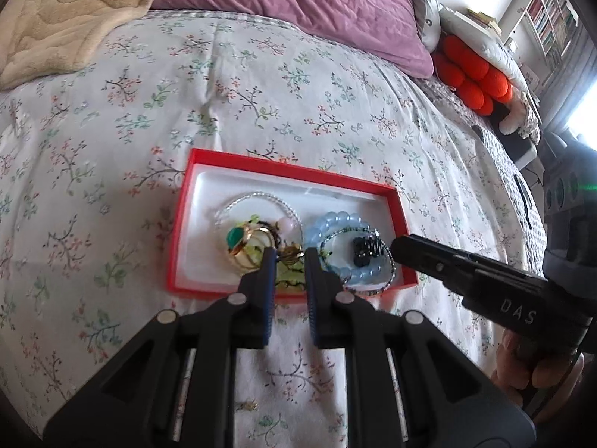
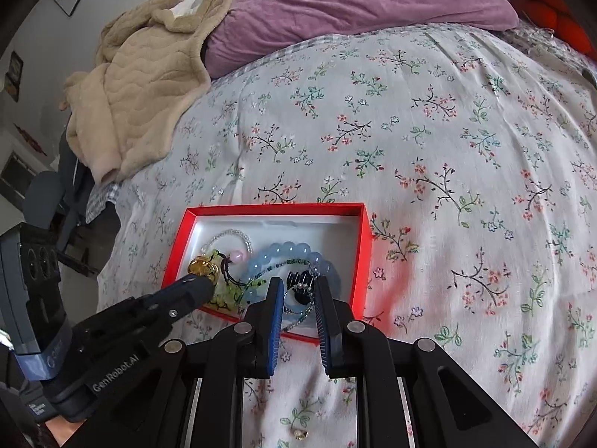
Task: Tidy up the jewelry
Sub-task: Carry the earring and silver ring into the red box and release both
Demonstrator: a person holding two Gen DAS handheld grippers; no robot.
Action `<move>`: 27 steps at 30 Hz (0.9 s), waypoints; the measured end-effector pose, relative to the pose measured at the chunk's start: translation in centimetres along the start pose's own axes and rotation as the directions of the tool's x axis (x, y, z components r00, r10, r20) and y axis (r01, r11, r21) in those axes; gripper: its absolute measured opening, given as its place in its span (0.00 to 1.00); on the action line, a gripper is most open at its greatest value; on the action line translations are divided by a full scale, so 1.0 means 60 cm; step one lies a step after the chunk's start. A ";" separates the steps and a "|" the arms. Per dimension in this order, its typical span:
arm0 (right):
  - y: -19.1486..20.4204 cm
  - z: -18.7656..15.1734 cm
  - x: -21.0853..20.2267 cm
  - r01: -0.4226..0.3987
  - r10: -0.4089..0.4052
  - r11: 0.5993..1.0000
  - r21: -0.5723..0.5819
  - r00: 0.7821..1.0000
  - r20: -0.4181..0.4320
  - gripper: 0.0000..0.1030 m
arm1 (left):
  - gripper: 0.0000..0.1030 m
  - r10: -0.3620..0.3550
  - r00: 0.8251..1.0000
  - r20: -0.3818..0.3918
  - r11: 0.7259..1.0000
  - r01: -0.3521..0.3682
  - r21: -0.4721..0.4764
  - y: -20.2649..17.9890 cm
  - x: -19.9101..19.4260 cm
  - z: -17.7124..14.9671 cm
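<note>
A red box [image 1: 186, 201] with a white lining lies on the floral bedspread; it also shows in the right wrist view [image 2: 363, 254]. In it lie a clear bead bracelet [image 1: 261, 198], a gold ring with a green stone [image 1: 238, 240], a blue bead bracelet [image 1: 335, 222] [image 2: 287, 250], a black bead piece [image 1: 367, 250] [image 2: 304, 283] and green leaf pieces. My left gripper [image 1: 290, 255] is open, tips over the box's near edge by a small gold piece [image 1: 293, 254]. My right gripper [image 2: 296, 285] is open, tips around the black piece and blue bracelet. It shows in the left wrist view [image 1: 401, 246].
A small gold item [image 2: 300, 434] lies on the bedspread below my right gripper; it also shows in the left wrist view [image 1: 249, 406]. A purple quilt [image 1: 298, 3], a beige blanket [image 2: 141, 86] and orange cushions [image 1: 474, 74] lie at the far side.
</note>
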State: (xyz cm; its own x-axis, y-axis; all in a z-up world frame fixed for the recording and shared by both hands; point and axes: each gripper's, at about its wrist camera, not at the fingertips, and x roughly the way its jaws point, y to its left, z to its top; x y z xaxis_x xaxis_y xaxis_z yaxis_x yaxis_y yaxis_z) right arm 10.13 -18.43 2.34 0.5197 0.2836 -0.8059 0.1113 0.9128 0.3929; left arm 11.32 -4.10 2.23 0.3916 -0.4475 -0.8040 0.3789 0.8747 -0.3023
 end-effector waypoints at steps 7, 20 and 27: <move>-0.009 0.004 0.021 0.003 -0.003 1.000 -0.006 1.000 -0.023 0.17 | 0.16 0.025 1.000 -0.018 0.999 -0.024 0.031 -0.006 0.023 0.002; -0.017 0.008 -0.003 -0.020 0.020 1.000 0.013 1.000 0.000 0.25 | 0.27 0.038 0.999 -0.017 0.997 -0.037 0.063 -0.018 0.015 -0.003; -0.012 0.004 -0.025 -0.012 0.012 1.000 0.005 1.000 0.018 0.48 | 0.40 0.056 0.998 -0.004 0.995 -0.055 0.082 -0.026 -0.006 -0.009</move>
State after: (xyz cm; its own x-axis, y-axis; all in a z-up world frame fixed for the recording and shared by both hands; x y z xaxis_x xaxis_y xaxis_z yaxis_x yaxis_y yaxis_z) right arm 9.49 -19.59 3.40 0.5361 0.2890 -0.7932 0.1096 0.9078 0.4049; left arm 10.11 -5.21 2.74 0.4089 -0.3976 -0.8214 0.4241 0.8798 -0.2148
